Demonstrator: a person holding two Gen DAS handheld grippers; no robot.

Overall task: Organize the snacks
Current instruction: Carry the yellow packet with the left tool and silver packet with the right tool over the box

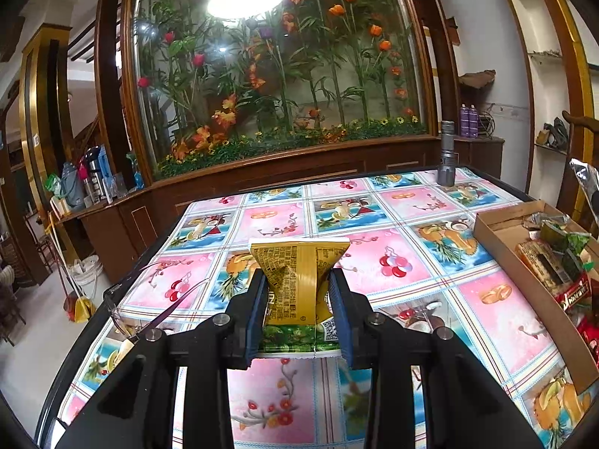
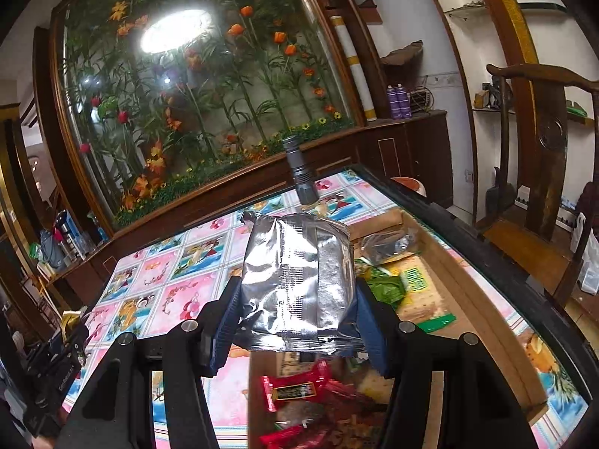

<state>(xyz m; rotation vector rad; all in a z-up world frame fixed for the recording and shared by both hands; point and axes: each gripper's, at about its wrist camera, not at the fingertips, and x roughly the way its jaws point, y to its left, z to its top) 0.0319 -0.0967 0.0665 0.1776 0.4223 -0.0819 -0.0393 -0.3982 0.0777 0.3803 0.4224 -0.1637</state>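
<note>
We cannot see the lower end of the yellow snack packet (image 1: 299, 280), which is hidden between the pads, and its print is too small to read. The cardboard box (image 1: 524, 280) is cut off by the right edge of the left wrist view. Under the silver foil packet (image 2: 297, 280) part of the box's contents is covered, and the red wrappers (image 2: 295, 389) run out of frame below.
</note>
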